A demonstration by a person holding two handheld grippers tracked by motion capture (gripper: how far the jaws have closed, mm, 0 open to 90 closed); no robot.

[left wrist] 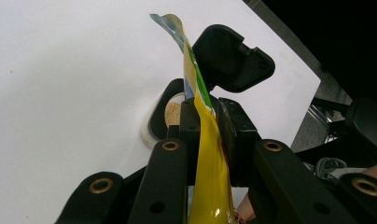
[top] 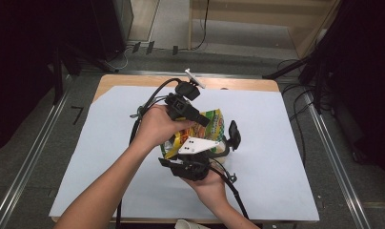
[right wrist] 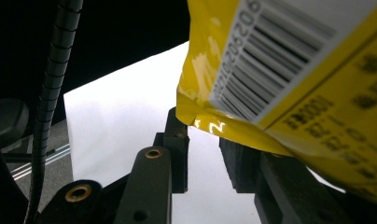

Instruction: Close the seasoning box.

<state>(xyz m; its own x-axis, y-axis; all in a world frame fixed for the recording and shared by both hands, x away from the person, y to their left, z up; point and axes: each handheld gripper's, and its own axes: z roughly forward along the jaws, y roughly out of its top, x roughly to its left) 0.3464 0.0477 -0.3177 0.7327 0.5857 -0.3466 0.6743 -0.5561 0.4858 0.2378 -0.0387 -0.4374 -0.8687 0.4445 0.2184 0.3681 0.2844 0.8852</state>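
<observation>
yellow bag (top: pixel 210 125) hung tilted above the jar (left wrist: pixel 170 114), apparently for pouring. left gripper (left wrist: pixel 210 126) was clamped on its upper edge; right gripper (right wrist: pixel 203 149), jaws apart, propped its lower corner. jar lid (left wrist: pixel 233 58) open.

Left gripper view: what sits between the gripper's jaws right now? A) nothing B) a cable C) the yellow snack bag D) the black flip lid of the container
C: the yellow snack bag runs up edge-on between the jaws of the left gripper, which are closed onto it; the black flip lid stands open behind it.
</observation>
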